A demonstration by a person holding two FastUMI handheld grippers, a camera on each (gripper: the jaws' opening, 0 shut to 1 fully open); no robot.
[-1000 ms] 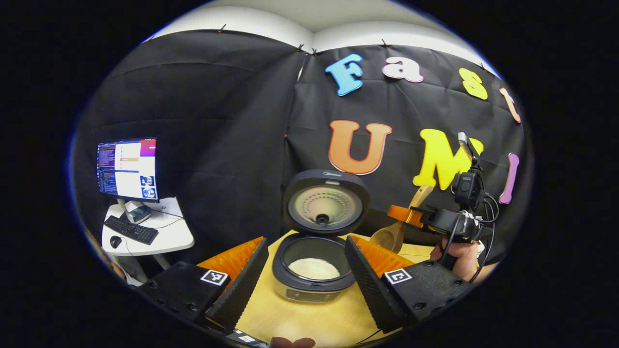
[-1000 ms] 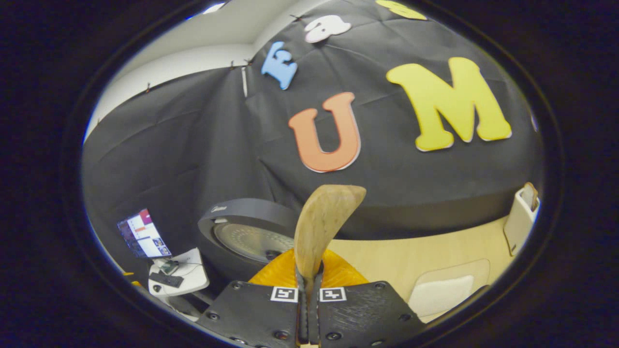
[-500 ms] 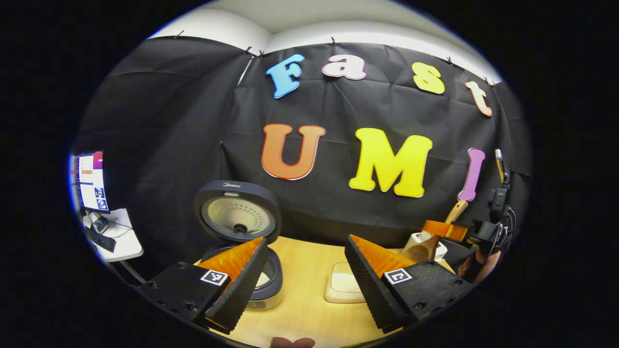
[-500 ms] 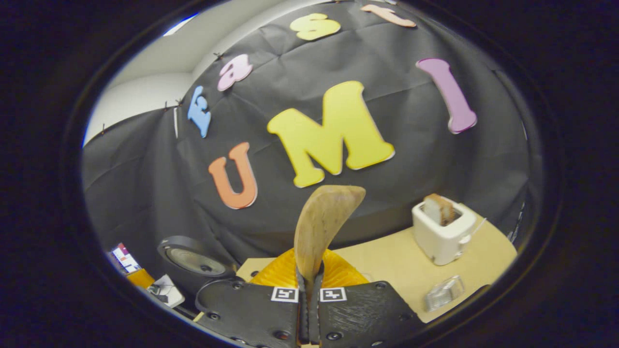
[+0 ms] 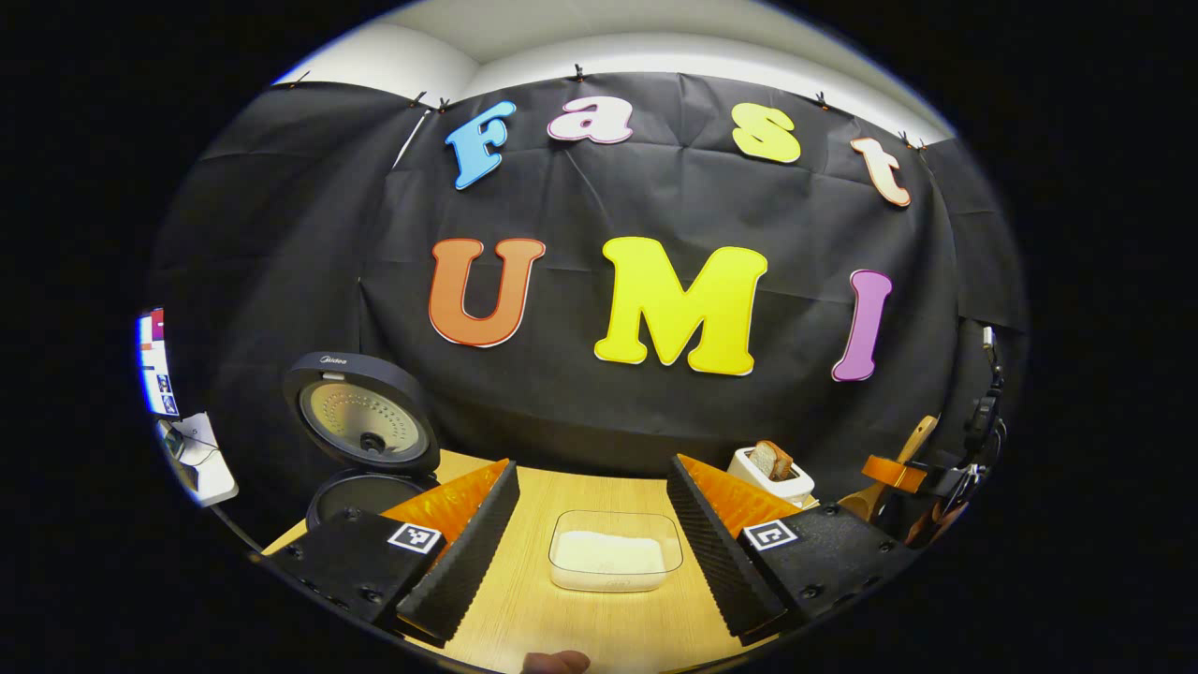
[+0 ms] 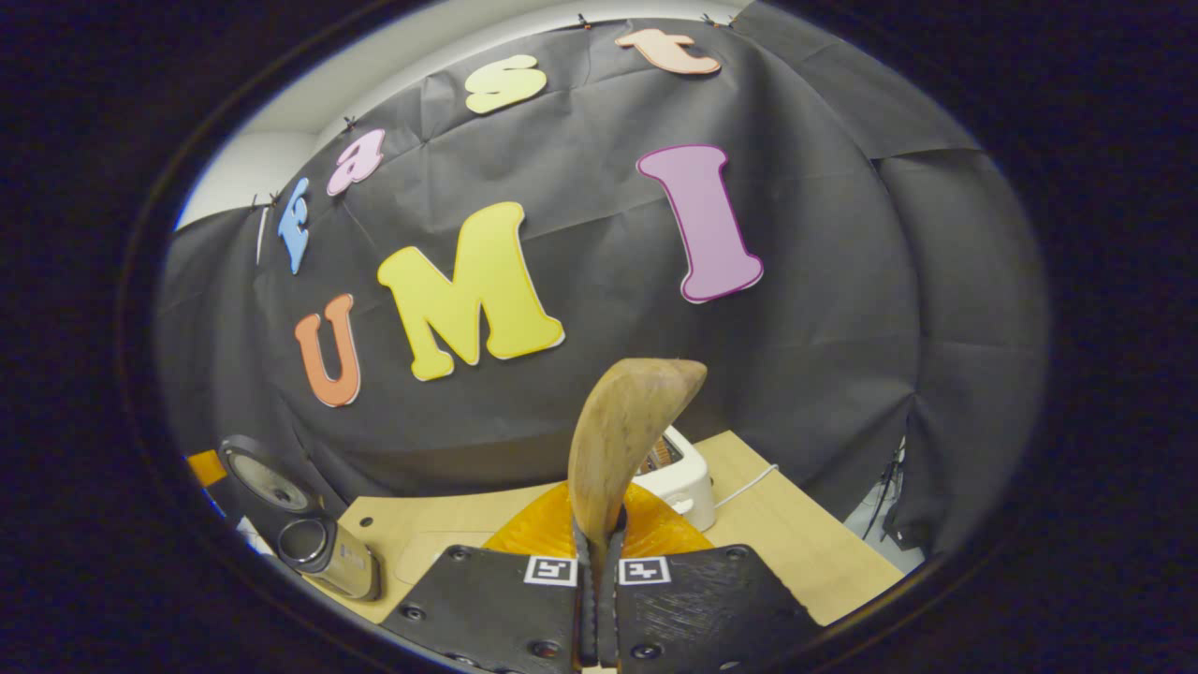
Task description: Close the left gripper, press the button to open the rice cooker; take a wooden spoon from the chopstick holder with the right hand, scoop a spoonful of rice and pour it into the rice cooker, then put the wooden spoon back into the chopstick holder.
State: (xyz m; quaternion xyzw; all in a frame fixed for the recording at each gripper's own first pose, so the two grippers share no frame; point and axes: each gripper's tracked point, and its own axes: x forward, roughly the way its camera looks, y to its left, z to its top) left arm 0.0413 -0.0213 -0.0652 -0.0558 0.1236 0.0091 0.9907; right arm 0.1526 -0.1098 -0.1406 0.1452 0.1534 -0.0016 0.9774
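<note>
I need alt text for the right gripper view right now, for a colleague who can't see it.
The right gripper is shut on a wooden spoon, bowl pointing up. Behind the spoon, a white chopstick holder stands on the wooden table; the open rice cooker sits at far left.

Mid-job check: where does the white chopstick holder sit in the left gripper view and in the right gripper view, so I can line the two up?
Left gripper view: the white box-shaped chopstick holder stands right of centre on the pale wooden table, near the black cloth wall.
Right gripper view: the holder is at lower centre, partly hidden behind the wooden spoon.
Shared landmark: the open black rice cooker, at the left in both.
</note>
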